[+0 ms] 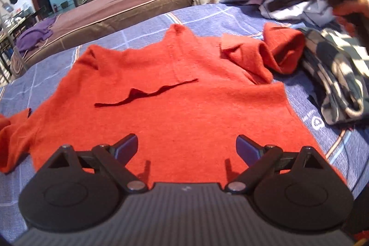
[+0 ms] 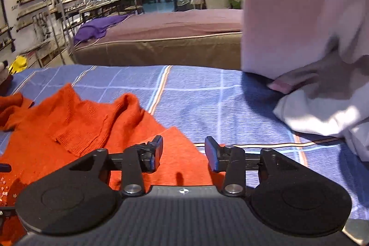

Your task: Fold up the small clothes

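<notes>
A small orange knit sweater point(image 1: 175, 93) lies spread flat on a blue checked bedsheet point(image 1: 143, 27). A dark slit shows across its middle. Its right sleeve point(image 1: 283, 50) is bunched up at the far right. My left gripper point(image 1: 186, 149) is open and empty, just above the sweater's near hem. In the right wrist view the sweater point(image 2: 76, 130) lies at the left with a folded sleeve on top. My right gripper point(image 2: 183, 153) is open and empty over the sweater's edge corner.
A dark checked garment point(image 1: 334, 75) lies right of the sweater. White cloth point(image 2: 322, 107) and a person's hand point(image 2: 297, 80) are at the right. A brown bed point(image 2: 173, 38) with a purple cloth point(image 2: 101, 27) stands behind. The sheet point(image 2: 219, 103) stretches ahead.
</notes>
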